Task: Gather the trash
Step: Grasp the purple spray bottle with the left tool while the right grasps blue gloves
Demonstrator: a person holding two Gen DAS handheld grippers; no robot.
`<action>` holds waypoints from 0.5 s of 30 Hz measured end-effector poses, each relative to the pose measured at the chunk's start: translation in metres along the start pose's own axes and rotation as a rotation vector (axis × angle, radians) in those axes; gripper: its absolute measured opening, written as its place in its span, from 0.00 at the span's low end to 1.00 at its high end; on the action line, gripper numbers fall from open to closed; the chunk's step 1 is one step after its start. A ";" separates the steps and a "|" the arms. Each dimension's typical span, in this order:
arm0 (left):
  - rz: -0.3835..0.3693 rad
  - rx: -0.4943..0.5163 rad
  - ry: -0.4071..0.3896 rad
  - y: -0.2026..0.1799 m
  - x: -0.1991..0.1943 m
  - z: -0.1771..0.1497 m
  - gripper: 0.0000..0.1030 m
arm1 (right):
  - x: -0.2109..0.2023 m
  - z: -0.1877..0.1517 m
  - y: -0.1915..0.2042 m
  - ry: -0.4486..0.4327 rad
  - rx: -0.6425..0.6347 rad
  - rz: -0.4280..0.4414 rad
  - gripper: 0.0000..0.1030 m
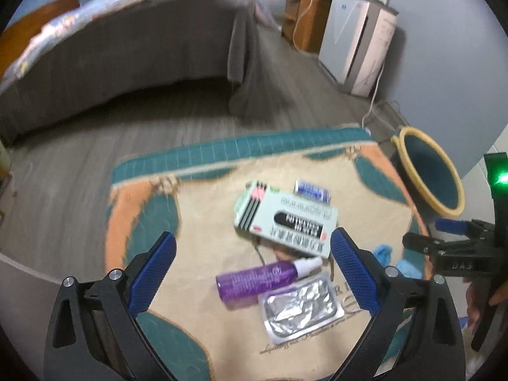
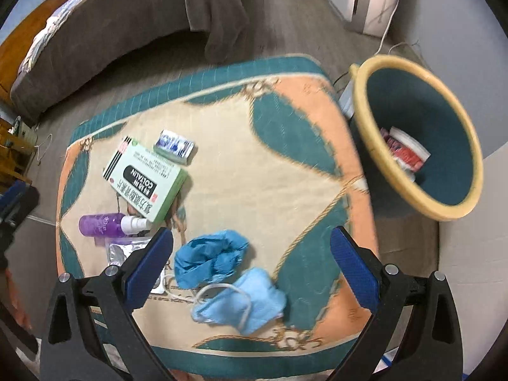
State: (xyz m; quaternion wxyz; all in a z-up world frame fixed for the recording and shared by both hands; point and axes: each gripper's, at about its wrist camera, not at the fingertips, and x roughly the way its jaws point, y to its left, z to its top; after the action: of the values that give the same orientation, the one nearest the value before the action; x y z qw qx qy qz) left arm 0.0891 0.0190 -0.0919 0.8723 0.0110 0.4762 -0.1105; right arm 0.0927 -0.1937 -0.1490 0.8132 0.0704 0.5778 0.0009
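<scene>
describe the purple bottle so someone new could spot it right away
On the patterned teal-and-peach mat, look beside the green medicine box. The purple bottle lies on its side between that box and a silver foil pack; it is the only purple item, with a white spray top.

Both sets of tongs look like the same build. The left tongs (image 1: 253, 250) are made of matte black arms with blue pads that have a fine knurled texture, and two round silver screw heads are seen on each arm near the lower corners of the frame. Teardrop-shaped cutouts are found in the outer arms. The right tongs (image 2: 252, 246) are built the same way: black frame, blue textured pads, silver screws. At the right edge of the left wrist view, the other unit is seen side-on, where white "DAS" lettering is stamped on the black body, a green light glows above it, and a bit of skin is glimpsed.
</scene>
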 end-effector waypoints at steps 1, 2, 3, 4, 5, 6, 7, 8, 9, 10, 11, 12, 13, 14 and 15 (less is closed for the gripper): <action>-0.005 0.012 0.023 0.000 0.007 -0.002 0.94 | 0.003 -0.001 0.002 0.009 -0.001 0.003 0.94; -0.004 0.027 0.037 -0.002 0.011 -0.003 0.94 | 0.006 -0.001 0.004 0.018 -0.006 0.006 0.94; 0.001 0.055 0.059 -0.003 0.018 -0.006 0.94 | 0.009 -0.001 0.006 0.025 -0.010 0.006 0.94; 0.000 0.073 0.074 -0.005 0.024 -0.008 0.93 | 0.013 -0.002 0.008 0.037 -0.019 0.006 0.92; -0.002 0.082 0.084 -0.005 0.027 -0.010 0.92 | 0.016 -0.003 0.010 0.048 -0.028 0.006 0.89; -0.007 0.095 0.101 -0.007 0.032 -0.011 0.92 | 0.021 -0.004 0.013 0.064 -0.038 0.006 0.87; -0.015 0.105 0.114 -0.009 0.037 -0.013 0.91 | 0.025 -0.005 0.013 0.073 -0.042 0.005 0.85; -0.019 0.115 0.122 -0.011 0.040 -0.014 0.90 | 0.028 -0.005 0.015 0.083 -0.046 0.005 0.82; -0.022 0.138 0.136 -0.014 0.045 -0.016 0.87 | 0.032 -0.006 0.016 0.094 -0.052 0.008 0.81; -0.024 0.152 0.148 -0.016 0.049 -0.017 0.85 | 0.036 -0.007 0.017 0.108 -0.057 0.013 0.78; -0.033 0.170 0.165 -0.019 0.054 -0.020 0.80 | 0.040 -0.008 0.019 0.121 -0.065 0.016 0.76; -0.038 0.186 0.181 -0.023 0.058 -0.022 0.78 | 0.043 -0.009 0.020 0.129 -0.073 0.016 0.74; -0.034 0.216 0.203 -0.027 0.064 -0.025 0.77 | 0.046 -0.010 0.023 0.137 -0.087 0.010 0.71; -0.028 0.232 0.216 -0.030 0.067 -0.027 0.74 | 0.049 -0.010 0.024 0.144 -0.095 0.011 0.71; -0.019 0.250 0.233 -0.032 0.072 -0.029 0.71 | 0.052 -0.011 0.026 0.155 -0.102 0.017 0.70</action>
State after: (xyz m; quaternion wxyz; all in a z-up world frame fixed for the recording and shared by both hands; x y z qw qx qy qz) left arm 0.0957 -0.0218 -0.1648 0.8020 0.1276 0.5566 -0.1751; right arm 0.1021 -0.1625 -0.1982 0.7686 0.0333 0.6374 0.0425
